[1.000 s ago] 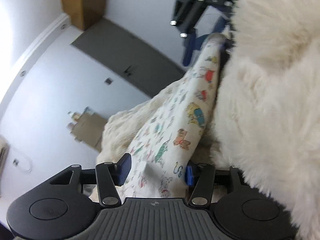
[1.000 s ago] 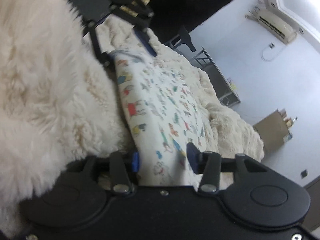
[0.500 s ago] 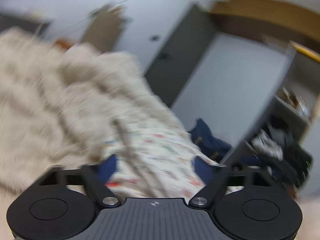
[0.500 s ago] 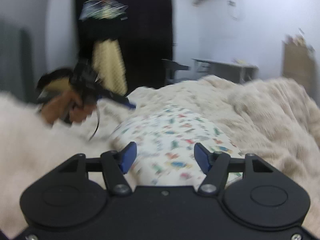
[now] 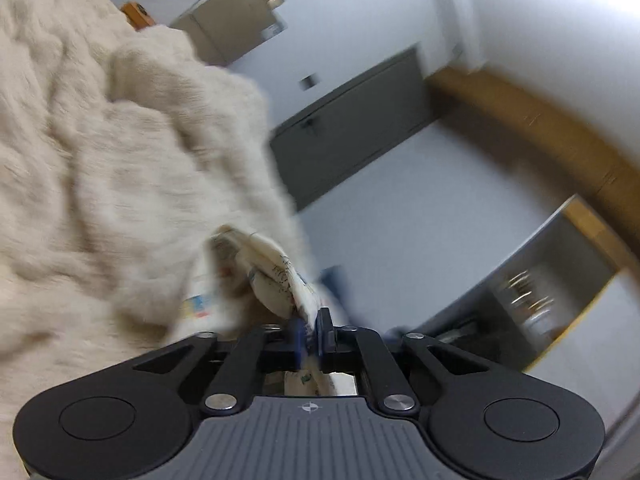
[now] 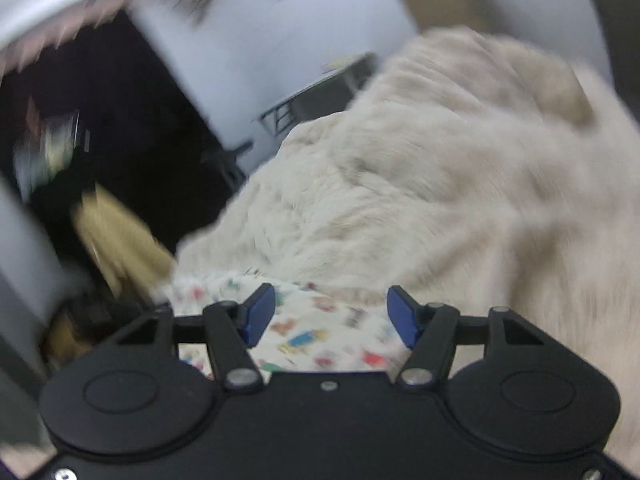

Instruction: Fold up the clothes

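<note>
The left tongs pointed almost level across a bed, rolled so that the room stood tilted in their view, their blue pads nearly together and closing on a bunched edge of a printed cloth garment. The fabric ran up and away from the jaws in a narrow, crumpled ridge, its long axis leading straight ahead from the pads toward the shaggy cream blanket that covered the bed. Behind it stood a grey door in a pale wall and an open shelf unit, all smeared by motion blur.

The right tongs were angled somewhat downward over the same garment, their blue pads standing well apart with neither pressing the cloth; the white fabric with its small coloured figures lay flat beneath and between them, spread sideways across the view at the near edge of the blanket. A dark doorway and a grey rack showed beyond, blurred.
</note>
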Demonstrator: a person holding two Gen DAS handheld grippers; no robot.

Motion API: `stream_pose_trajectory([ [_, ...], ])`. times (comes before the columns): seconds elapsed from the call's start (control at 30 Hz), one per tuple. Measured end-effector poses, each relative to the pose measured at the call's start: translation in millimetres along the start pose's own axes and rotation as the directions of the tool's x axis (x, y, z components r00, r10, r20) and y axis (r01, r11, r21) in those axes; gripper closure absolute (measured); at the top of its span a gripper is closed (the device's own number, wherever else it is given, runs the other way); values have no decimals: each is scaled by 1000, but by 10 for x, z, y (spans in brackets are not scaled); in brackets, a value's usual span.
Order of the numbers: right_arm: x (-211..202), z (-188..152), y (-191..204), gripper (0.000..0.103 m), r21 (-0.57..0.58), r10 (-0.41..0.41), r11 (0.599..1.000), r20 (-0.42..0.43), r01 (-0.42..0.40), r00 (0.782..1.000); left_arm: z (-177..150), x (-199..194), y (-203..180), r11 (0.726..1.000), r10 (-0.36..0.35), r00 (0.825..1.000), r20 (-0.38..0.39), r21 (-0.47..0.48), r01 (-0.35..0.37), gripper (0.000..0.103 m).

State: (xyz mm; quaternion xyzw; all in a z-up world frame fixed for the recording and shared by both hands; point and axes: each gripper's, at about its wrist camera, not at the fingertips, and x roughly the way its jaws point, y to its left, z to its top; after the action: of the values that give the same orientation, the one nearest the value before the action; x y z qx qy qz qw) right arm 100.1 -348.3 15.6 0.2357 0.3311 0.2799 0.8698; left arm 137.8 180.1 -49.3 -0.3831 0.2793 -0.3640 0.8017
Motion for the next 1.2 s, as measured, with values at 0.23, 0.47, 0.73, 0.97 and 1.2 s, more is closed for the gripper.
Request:
stream_pose_trajectory([
  [0.23,157,-135,-480,95,212,166,965,-52,-152,985,161,295,209,996,-25,998,-52,-84,20,73],
  [0.47,30,12,-424,101,196,187,959,104,-205,977,343,302,8,1000,8,1000,-15,0,-8,95],
  [0.73,-197,38,218,69,-220,-251,939,89,265,964,132,70,-460,839,393,917,73,379,-390,34],
  [0.97,-521,-276,1091,40,-555,-178,811,64,183,982,-804,-239,-1337,393,474,850,232,808,-439,9],
  [1.2,-475,-833,1727,34,-730,-178,673,-3,119,984,-1484,220,-1453,242,572,800,183,894,-377,3],
])
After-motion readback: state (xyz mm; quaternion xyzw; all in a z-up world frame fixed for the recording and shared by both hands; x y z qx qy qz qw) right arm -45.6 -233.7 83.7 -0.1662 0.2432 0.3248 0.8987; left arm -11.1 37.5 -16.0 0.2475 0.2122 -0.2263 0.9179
